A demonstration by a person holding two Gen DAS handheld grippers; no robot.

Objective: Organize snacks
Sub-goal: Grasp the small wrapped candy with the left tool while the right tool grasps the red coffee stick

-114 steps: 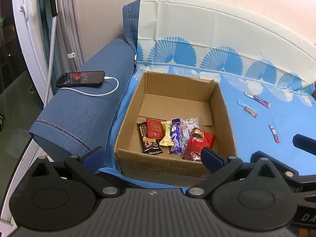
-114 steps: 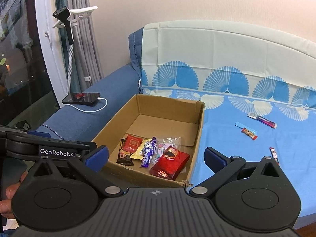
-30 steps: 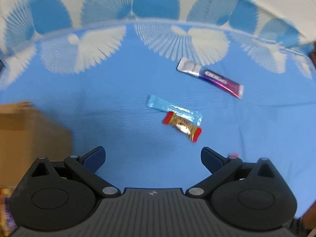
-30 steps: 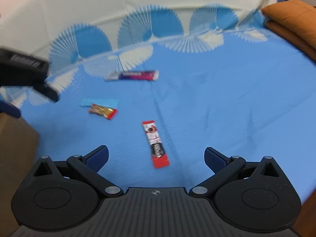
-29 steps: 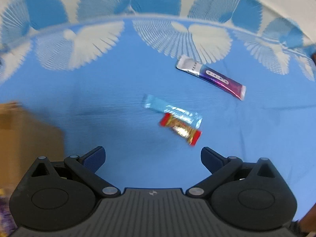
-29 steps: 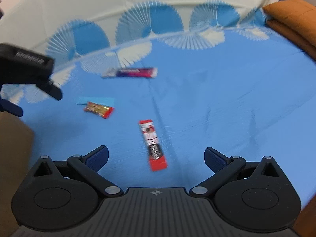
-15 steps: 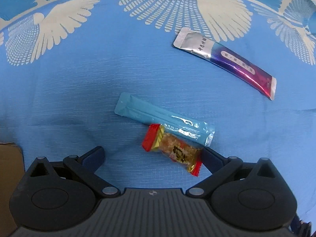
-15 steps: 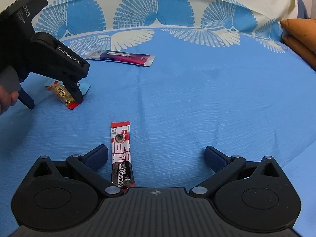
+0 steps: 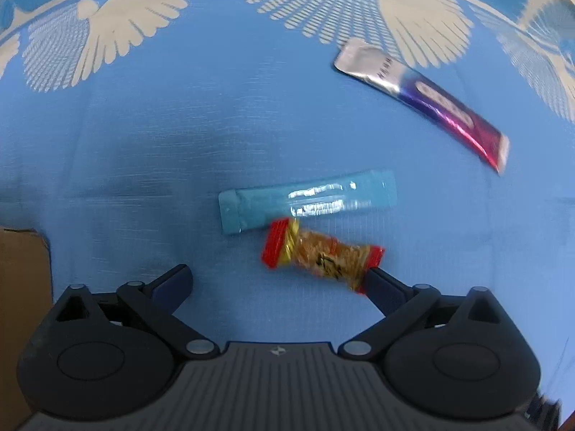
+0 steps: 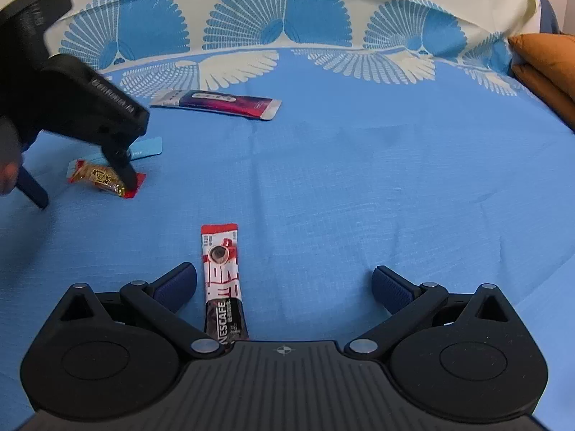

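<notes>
Snacks lie loose on a blue sheet (image 10: 359, 179) printed with white fan shapes, spread over what looks like a bed, as two hand-held grippers close in on separate items. The left gripper (image 9: 278, 282) is lowered over a small red-and-gold wrapped candy (image 9: 320, 256); its jaws stand wide open and hold nothing, the right-hand jaw touching or just beside the candy's right end, the left-hand jaw well clear. That placement suggests the jaws are straddling the candy lengthwise before closing. The candy is short, crinkly, twisted red at both ends, with a golden filling showing through its clear middle. Just beyond it, touching or overlapping its far edge, lies a pale blue sachet (image 9: 309, 203), flat and glossy. Farther off to the right rests a long silver-to-purple stick pack (image 9: 420, 102), apart from the others.

The right gripper (image 10: 284, 285) hangs low over a red, white and black Nescafe coffee stick (image 10: 221, 283), its jaws also fully open and empty. The stick points away from the camera and sits near the left-hand jaw, off centre, so a shift left seems needed. A cardboard box corner (image 9: 21, 287) shows at the near left, likely the destination.
</notes>
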